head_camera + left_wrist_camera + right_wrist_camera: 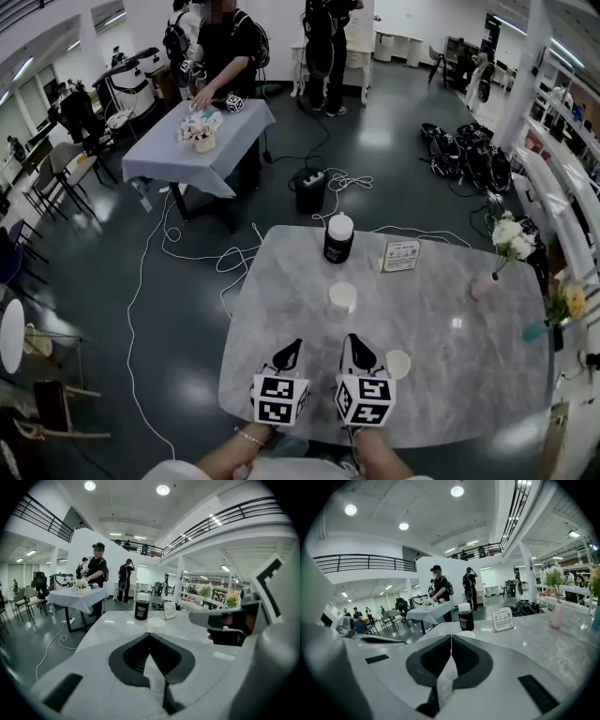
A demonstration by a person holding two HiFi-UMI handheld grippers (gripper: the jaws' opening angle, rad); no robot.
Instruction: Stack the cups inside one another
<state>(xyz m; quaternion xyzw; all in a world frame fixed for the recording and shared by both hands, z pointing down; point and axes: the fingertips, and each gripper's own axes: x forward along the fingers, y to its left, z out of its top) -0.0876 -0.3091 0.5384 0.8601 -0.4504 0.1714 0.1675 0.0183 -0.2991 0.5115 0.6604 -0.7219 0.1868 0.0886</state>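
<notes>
Two pale cups stand apart on the grey marble table (450, 375). One cup (342, 300) is near the middle, ahead of both grippers; it also shows low in the left gripper view (155, 621) and the right gripper view (466, 633). The other cup (397, 364) stands just right of my right gripper (359, 354). My left gripper (288, 354) is beside the right one, near the table's front edge. Both point toward the middle cup with their jaws closed tip to tip and nothing between them, as seen on the left gripper (150, 633) and the right gripper (451, 636).
A black jar with a white lid (338, 238) and a small sign card (400, 255) stand at the table's far side. A pink vase with white flowers (485, 286) and a teal vase (534, 330) are at the right edge. People stand at a far cloth-covered table (202, 150).
</notes>
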